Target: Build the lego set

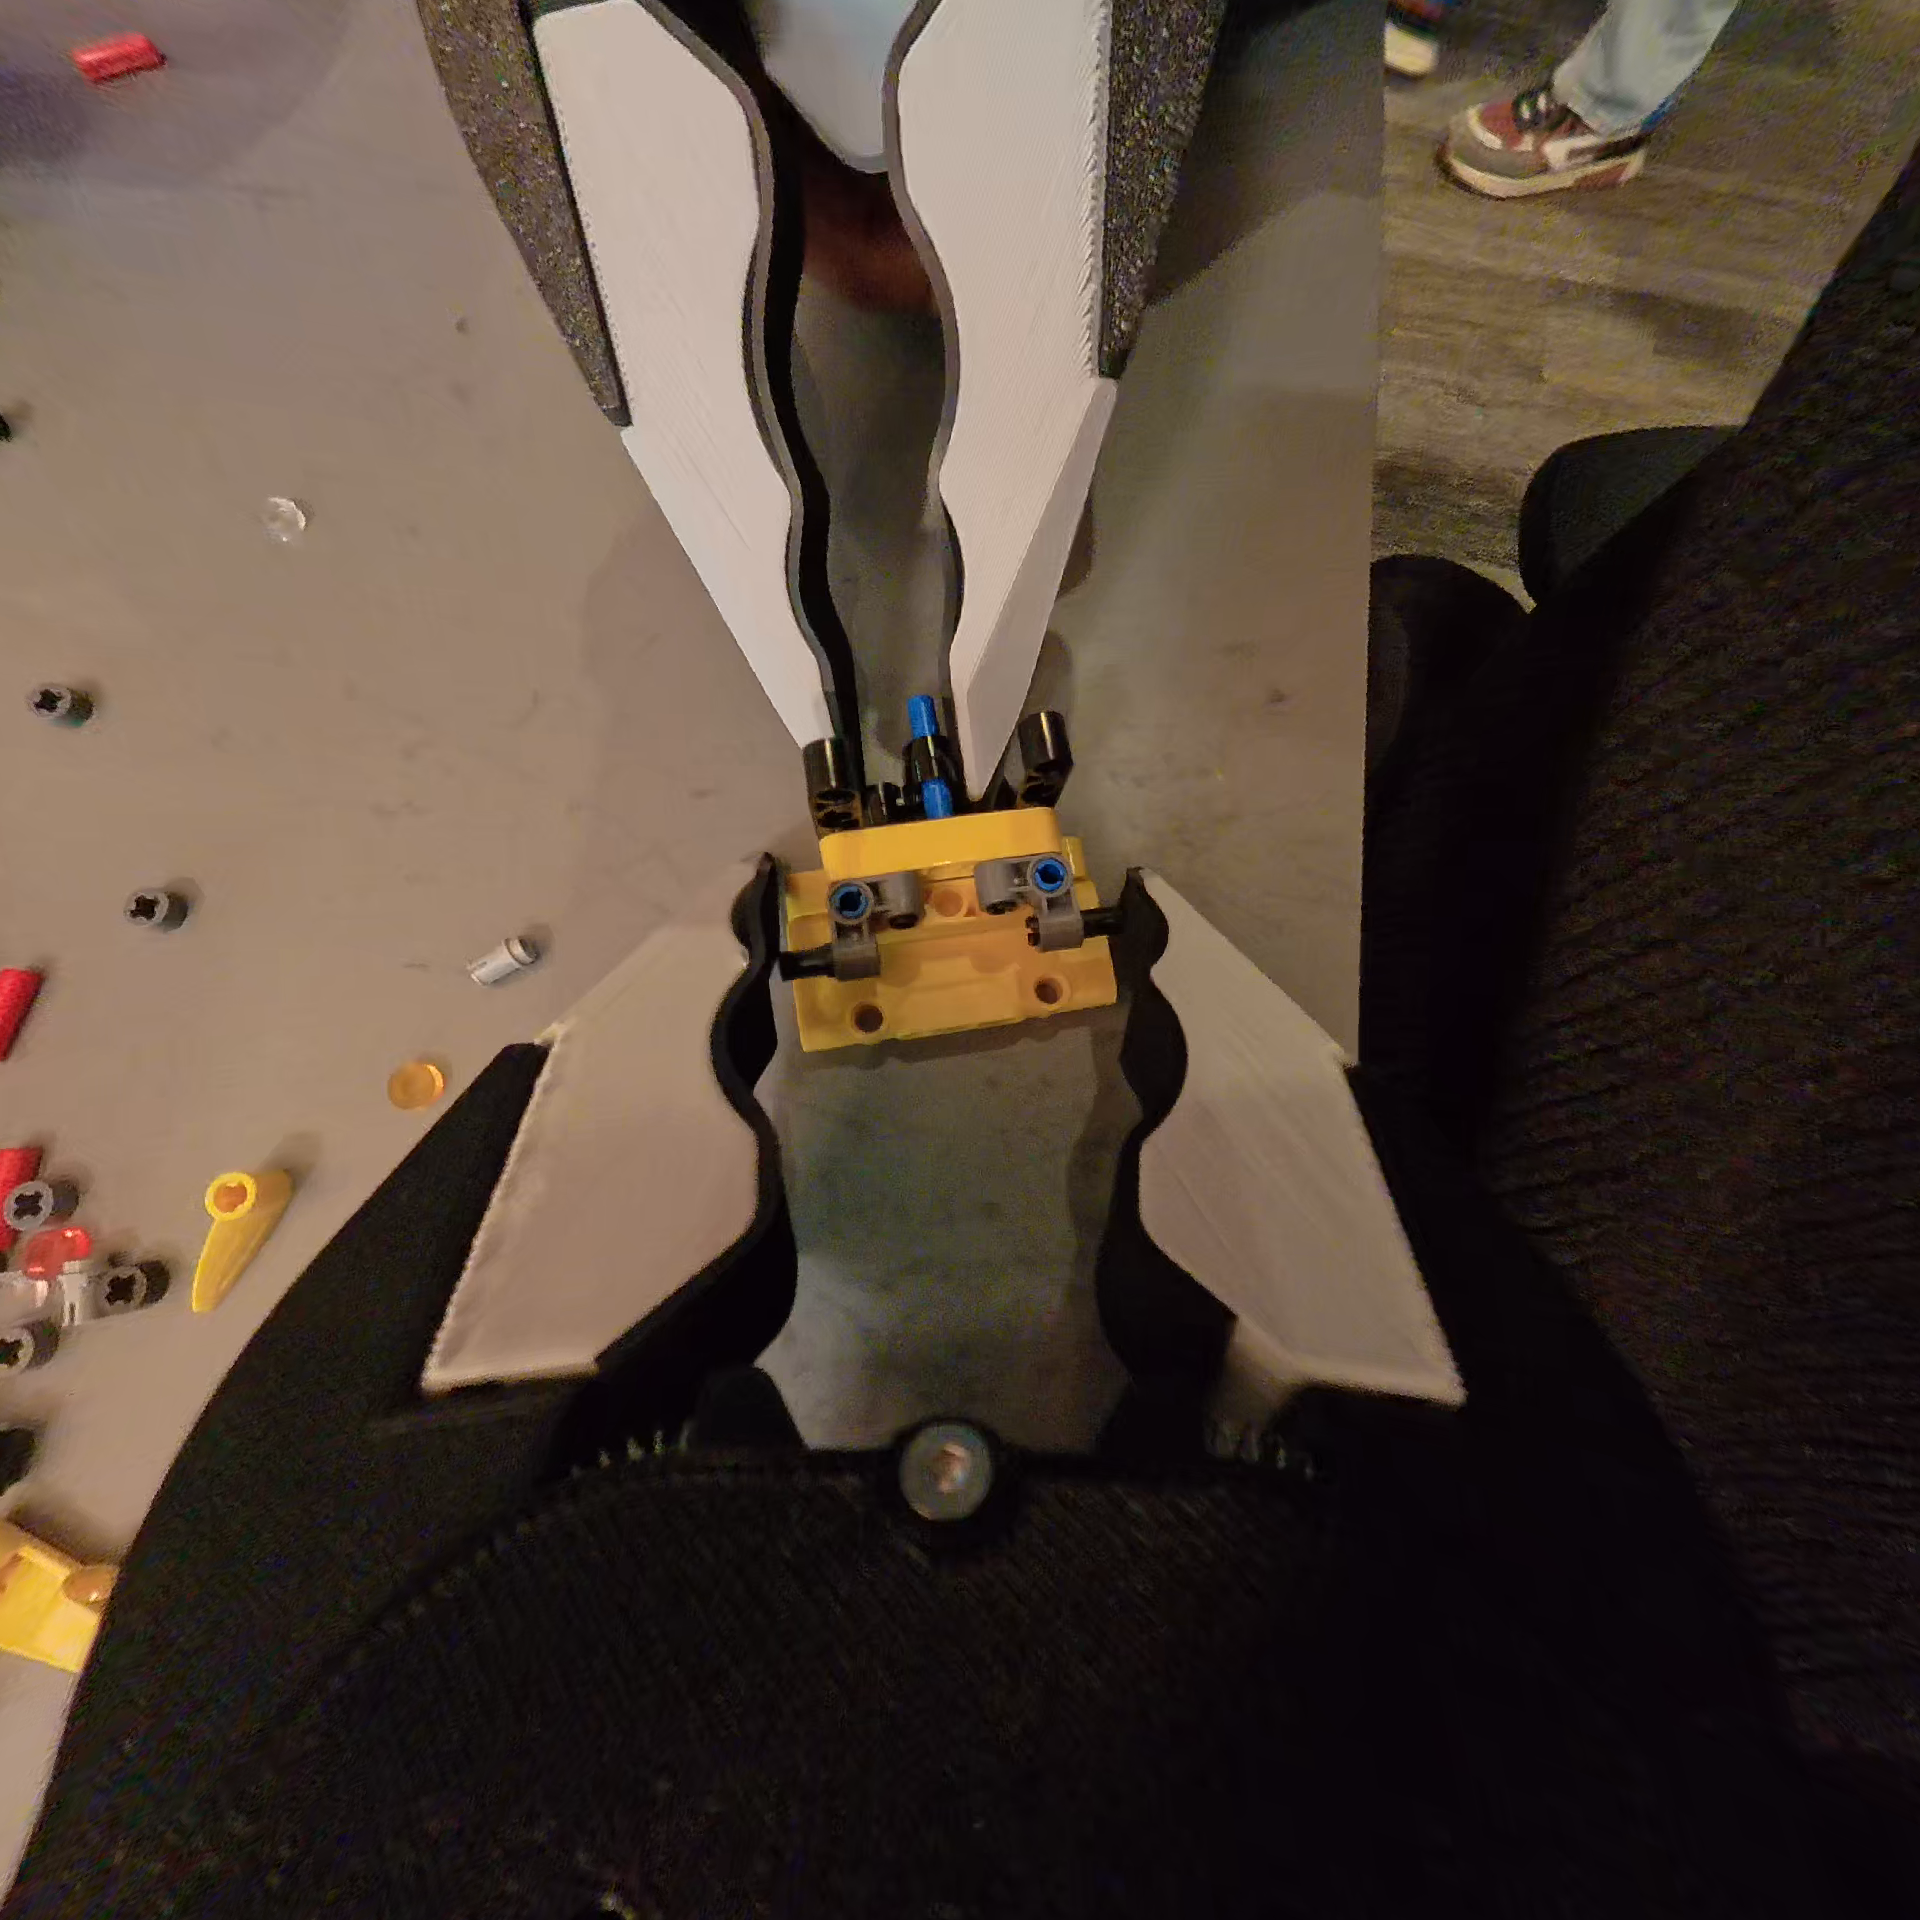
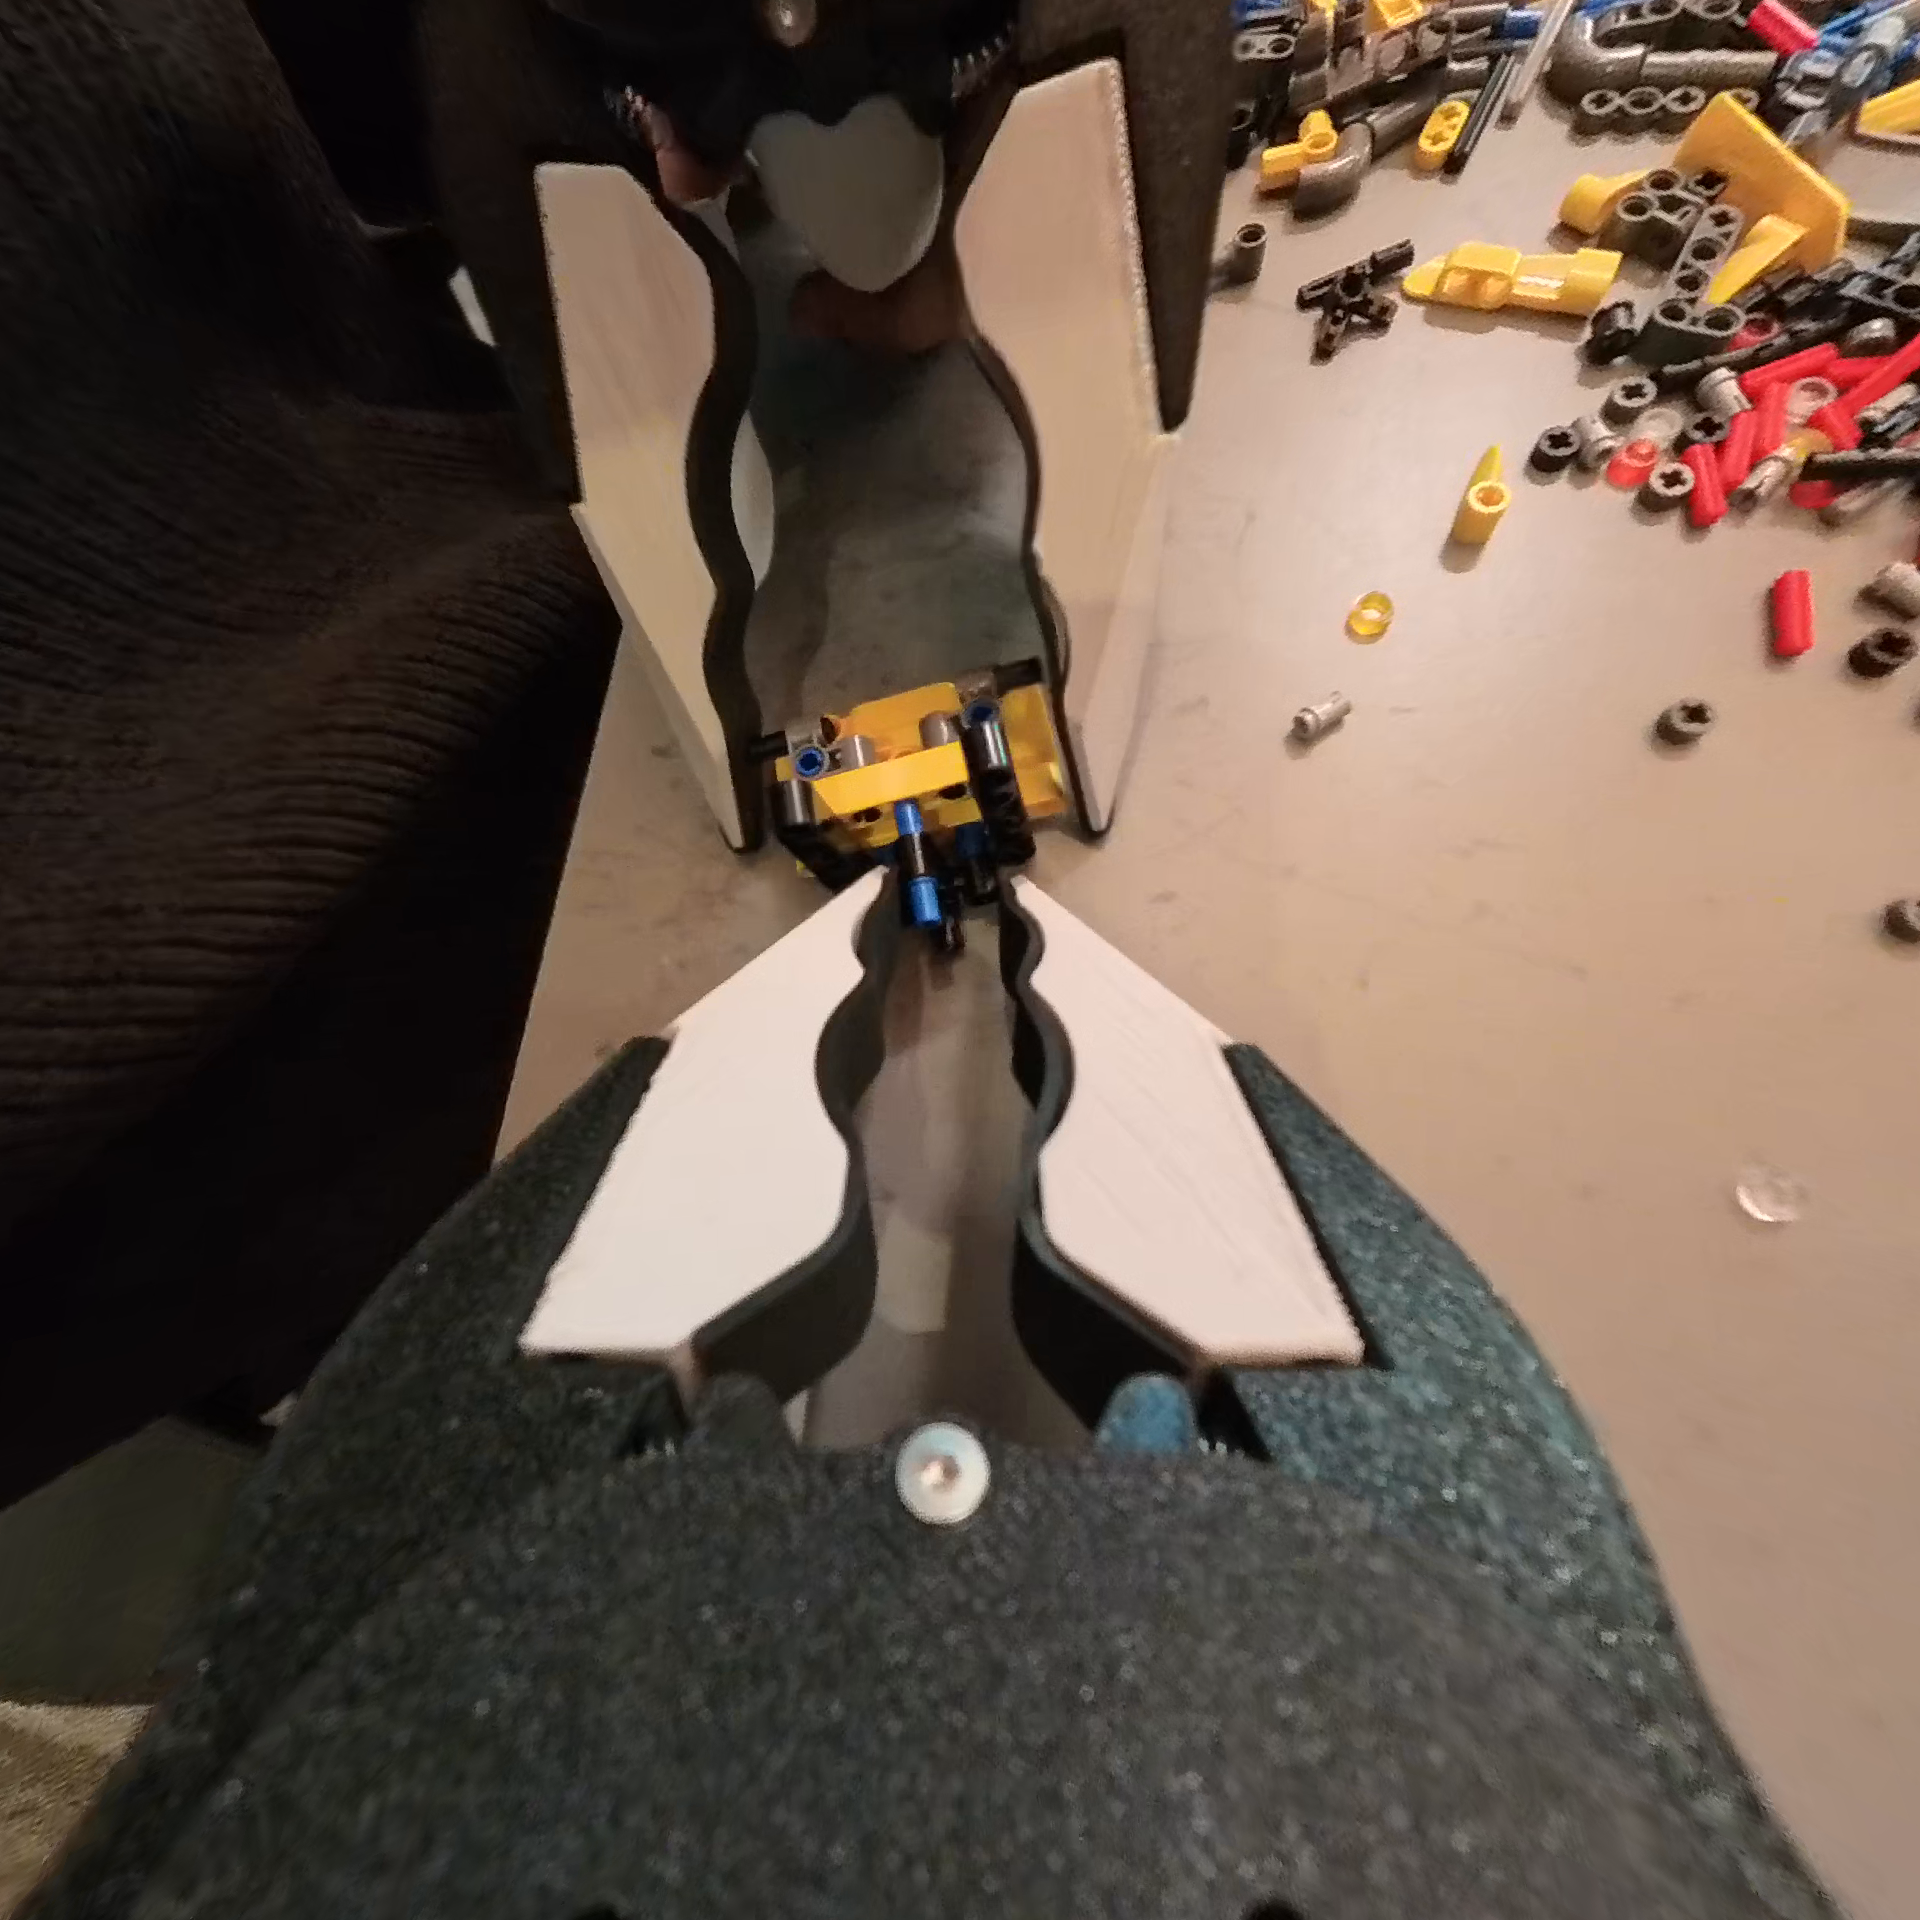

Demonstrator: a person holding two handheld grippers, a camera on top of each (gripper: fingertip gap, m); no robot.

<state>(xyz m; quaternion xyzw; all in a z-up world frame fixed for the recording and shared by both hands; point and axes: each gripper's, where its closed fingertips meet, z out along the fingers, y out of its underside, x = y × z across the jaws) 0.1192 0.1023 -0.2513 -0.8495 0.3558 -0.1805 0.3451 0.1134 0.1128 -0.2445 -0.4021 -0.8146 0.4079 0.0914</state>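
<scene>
A small yellow brick assembly (image 1: 951,971) with grey connectors, blue pins and black beams sits between the fingertips of my left gripper (image 1: 951,914), which is shut on its sides just above the grey table (image 1: 416,675). My right gripper (image 1: 902,743) comes in from the opposite side, its narrow jaws closed around a black-and-blue pin piece (image 1: 925,758) that sticks out of the assembly's far face. In the right wrist view, the right gripper (image 2: 948,888) pinches that pin piece (image 2: 920,894), and the left gripper (image 2: 914,826) holds the yellow assembly (image 2: 914,774) beyond it.
A pile of loose yellow, red, black and grey parts (image 2: 1662,260) lies at the table's far right. A yellow tooth piece (image 2: 1481,499) and an orange round stud (image 2: 1369,613) lie nearer. Dark fabric (image 1: 1662,1039) borders the table edge. A person's shoe (image 1: 1538,145) is on the floor. Less than 4 cm separates the two grippers' tips.
</scene>
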